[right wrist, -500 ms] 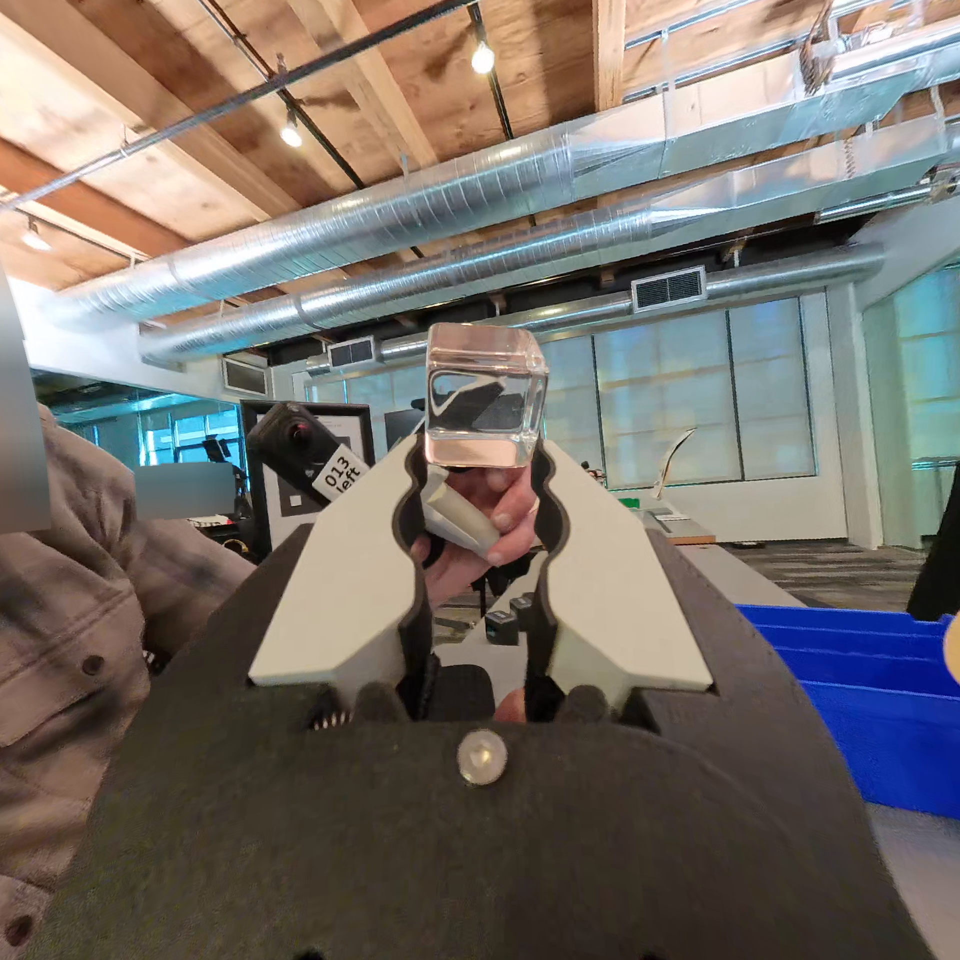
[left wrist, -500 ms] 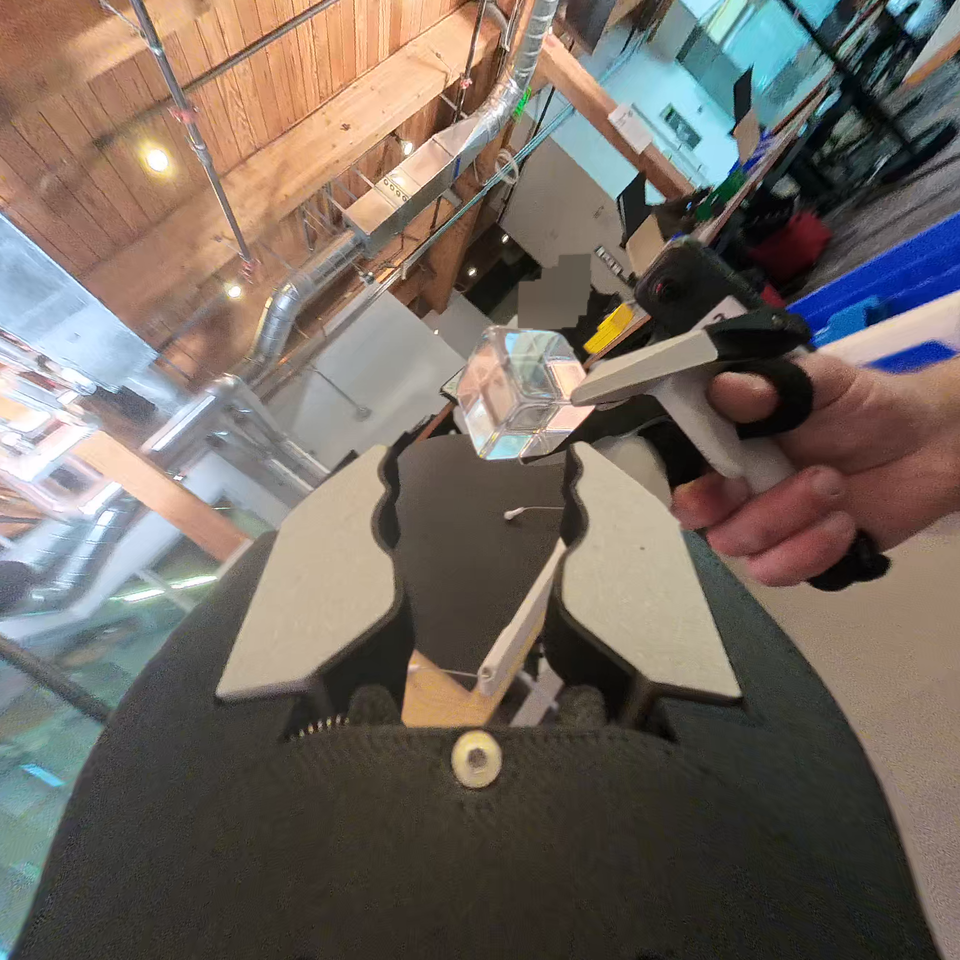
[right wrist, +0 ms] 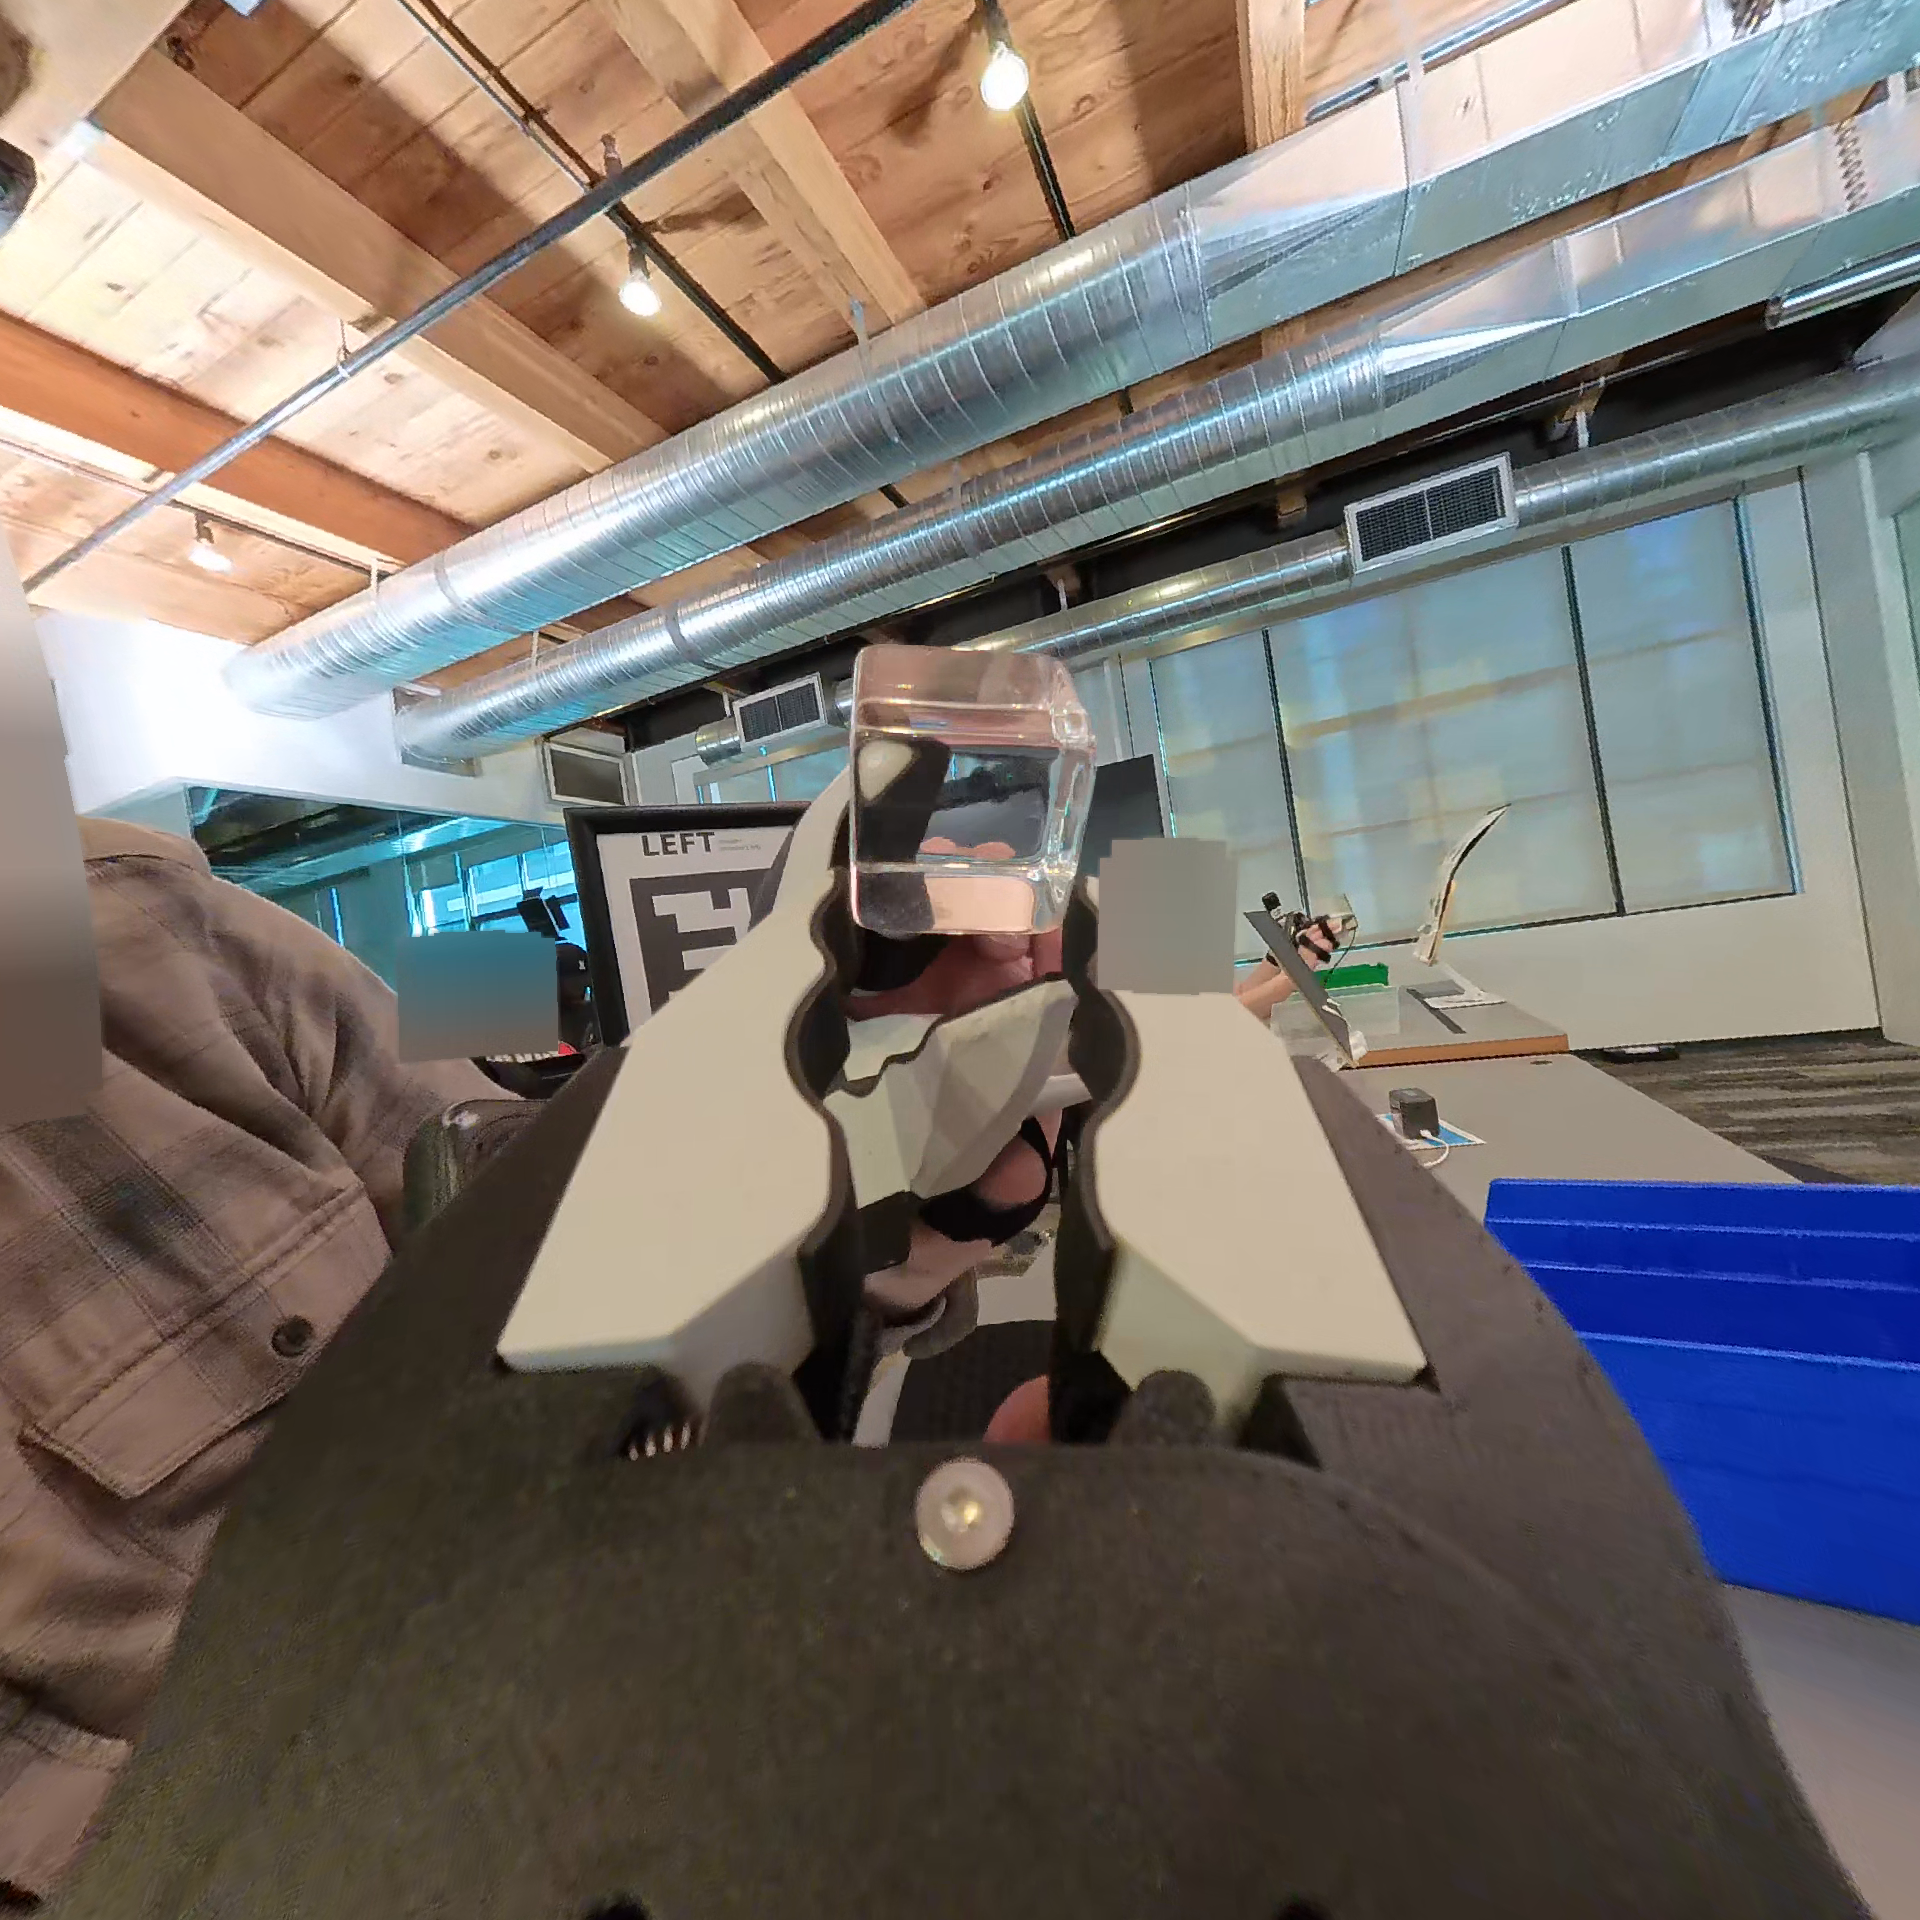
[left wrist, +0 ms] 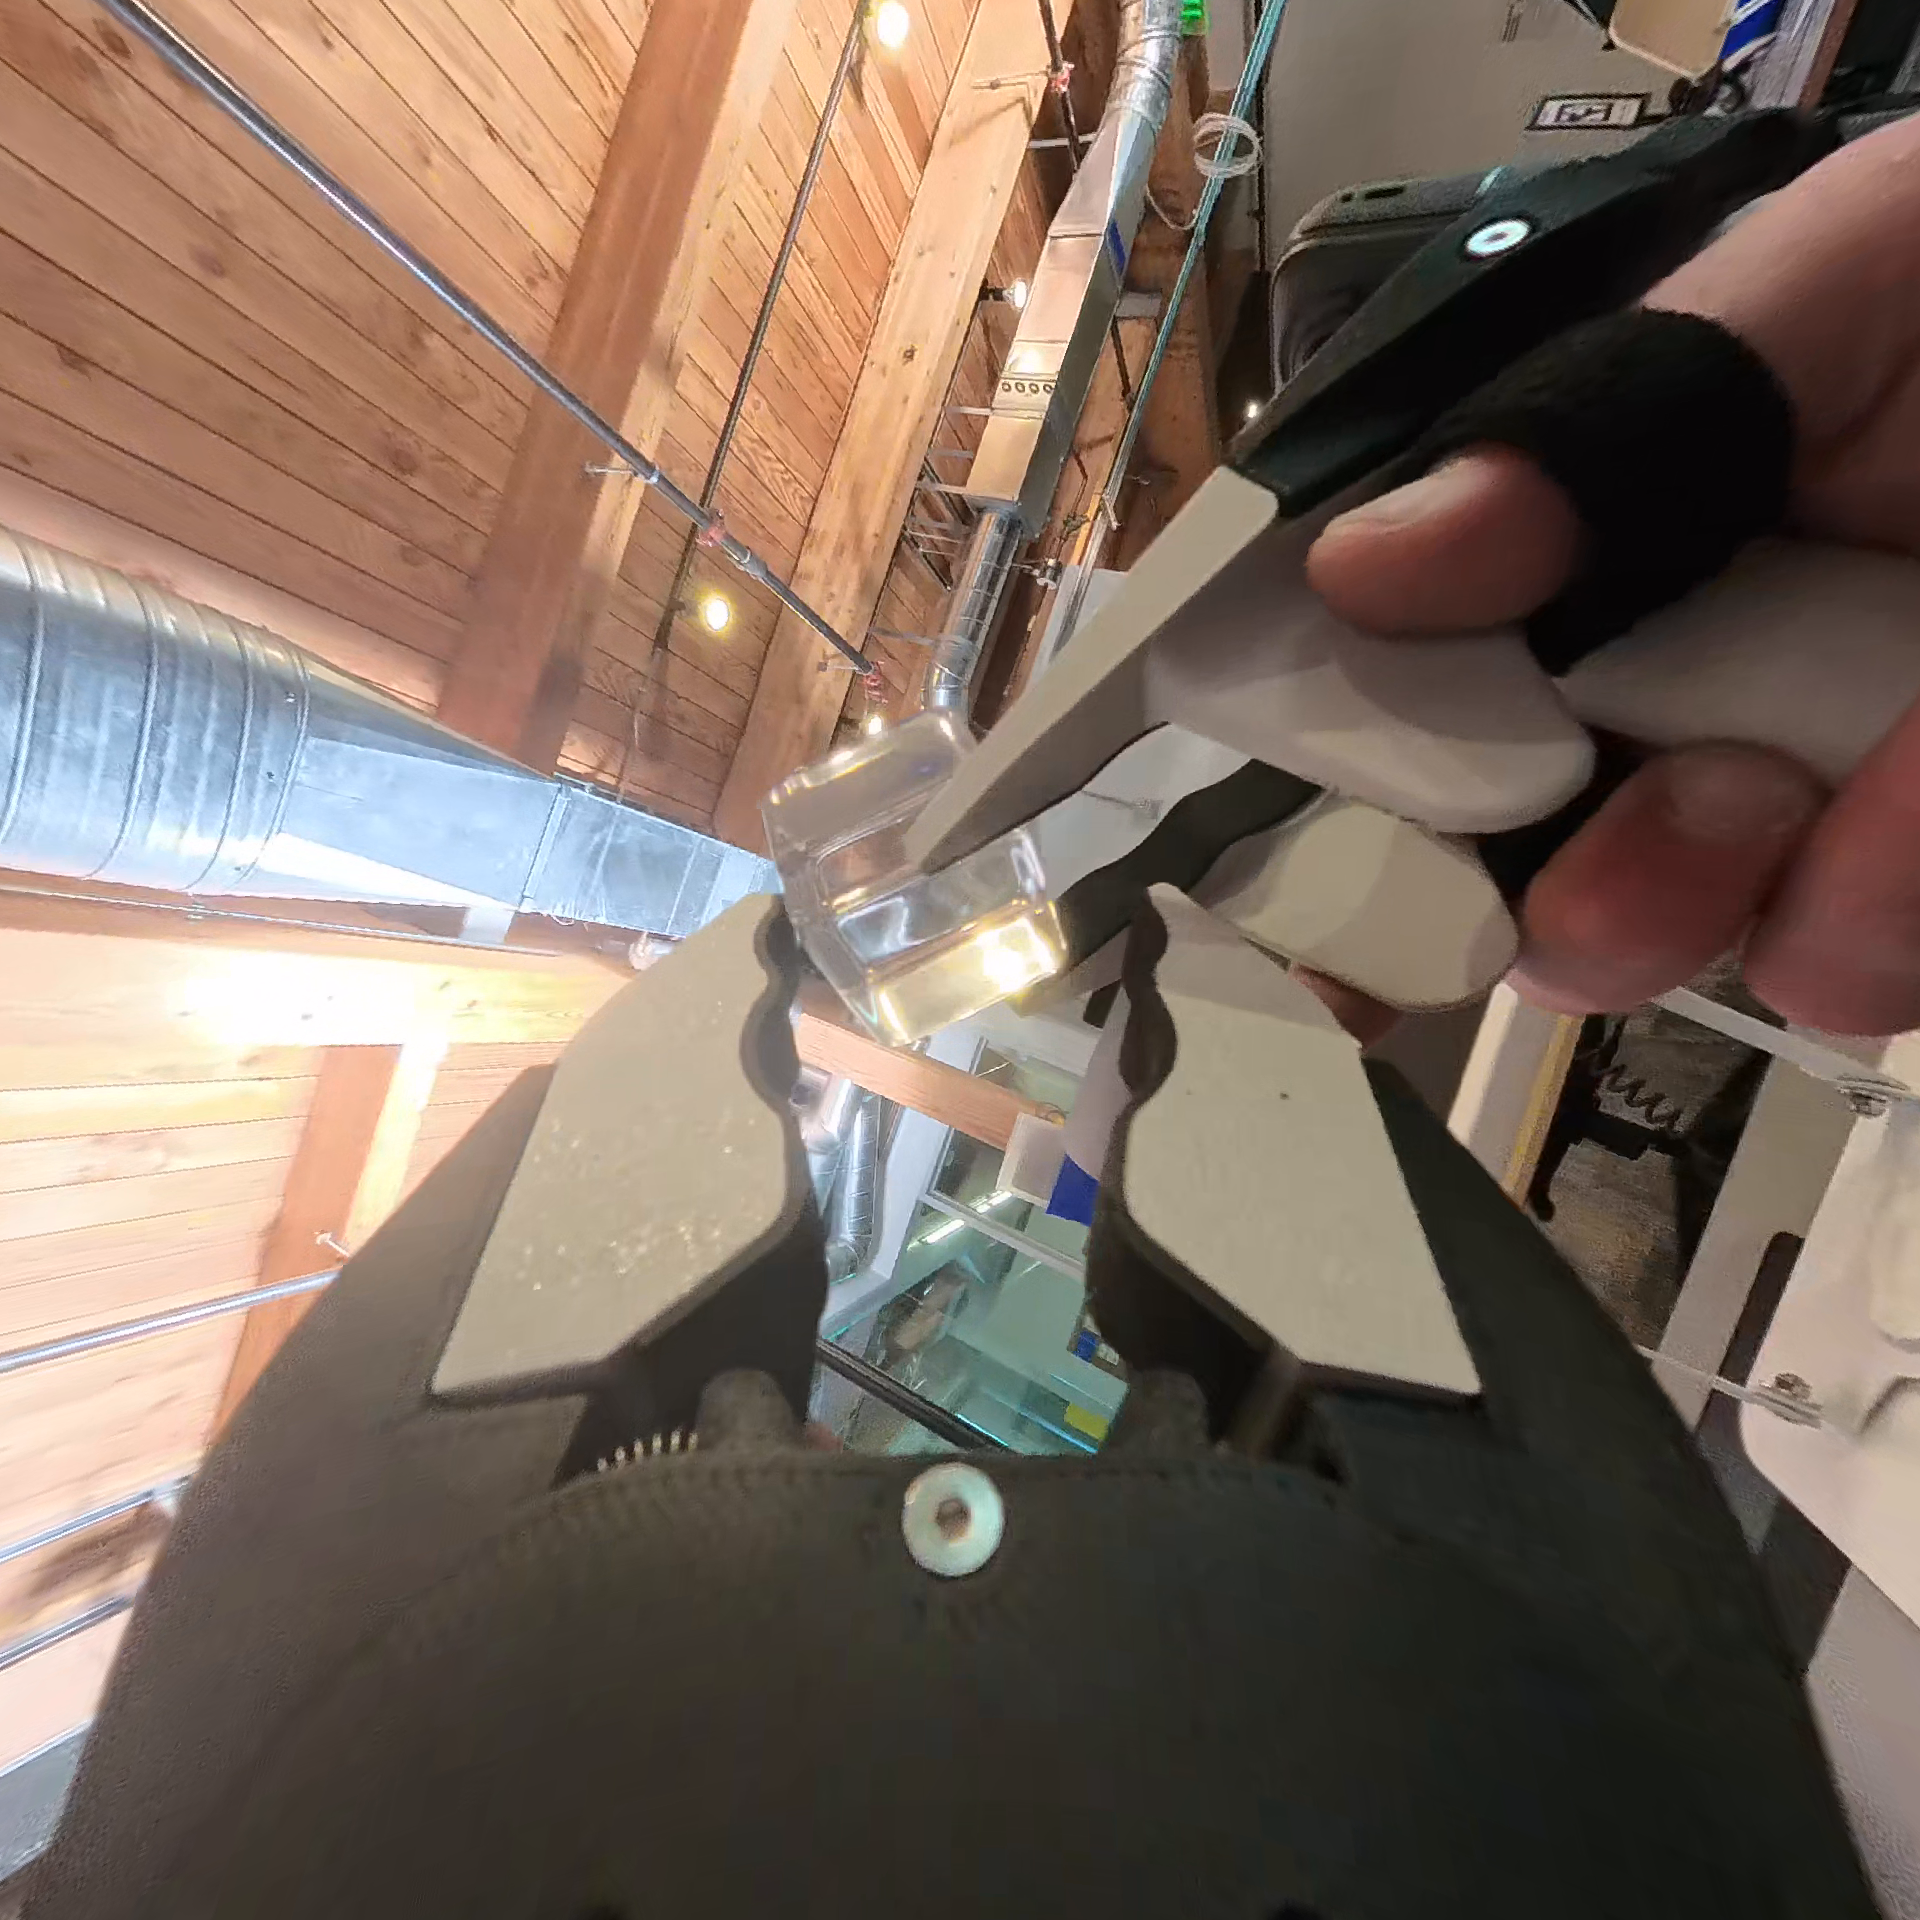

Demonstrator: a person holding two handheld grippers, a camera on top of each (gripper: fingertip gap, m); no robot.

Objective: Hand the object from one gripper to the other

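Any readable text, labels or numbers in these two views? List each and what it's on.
Not quoting writing; carriers only.
Framed white board, right view: a printed word over a black pattern.
Small sign, left view, top right: blurred.
Cube: none.

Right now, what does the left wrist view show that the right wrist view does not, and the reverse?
Only the left wrist view shows the left hand-held gripper open around the cube's lower part, and the hand squeezing the right one.

Only the right wrist view shows the blue bin and a plaid sleeve.

Both show the clear cube pinched in the right hand-held gripper, under ceiling ducts.
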